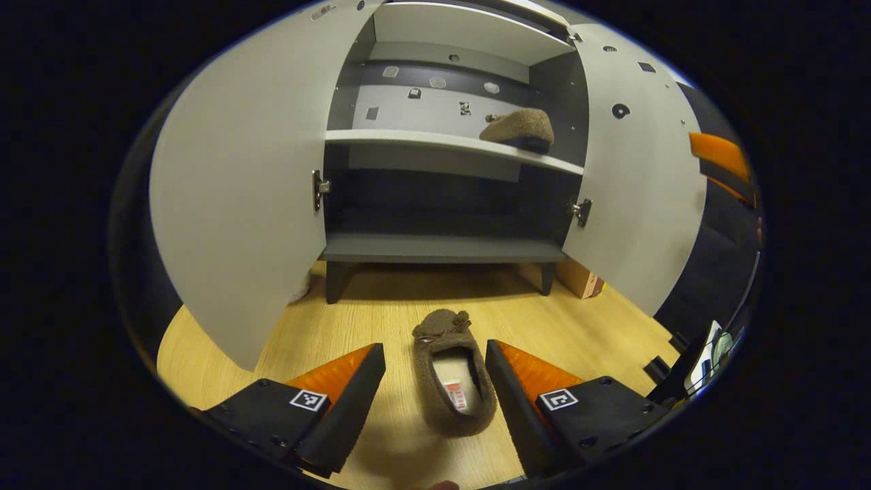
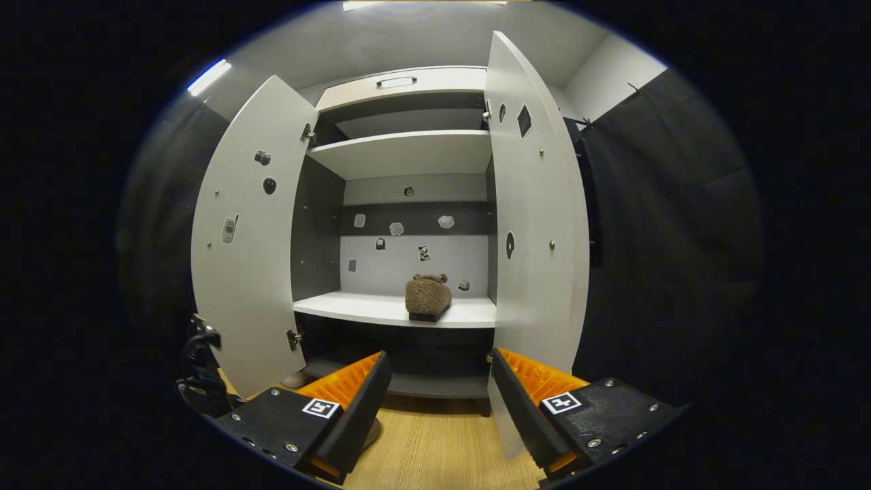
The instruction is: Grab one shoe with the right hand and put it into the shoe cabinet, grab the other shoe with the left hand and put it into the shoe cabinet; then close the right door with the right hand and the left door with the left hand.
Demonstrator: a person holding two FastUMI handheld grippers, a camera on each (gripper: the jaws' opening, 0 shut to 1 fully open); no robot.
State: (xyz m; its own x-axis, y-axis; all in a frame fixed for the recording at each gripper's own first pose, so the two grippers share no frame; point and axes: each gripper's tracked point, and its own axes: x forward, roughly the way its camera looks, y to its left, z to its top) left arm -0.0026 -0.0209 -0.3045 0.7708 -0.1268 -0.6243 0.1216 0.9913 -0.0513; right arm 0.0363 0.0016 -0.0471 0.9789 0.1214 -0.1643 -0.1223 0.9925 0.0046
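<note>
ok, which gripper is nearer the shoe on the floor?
Left. The left gripper is open, straddling the floor shoe. The right gripper is open, facing the cabinet shelf.

the left gripper view looks from low over the floor, tilted down, facing the open shoe cabinet [image 1: 442,170] from near. the right gripper view sits higher, level with that cabinet's [image 2: 408,224] middle shelf, facing in. both share its interior.
</note>
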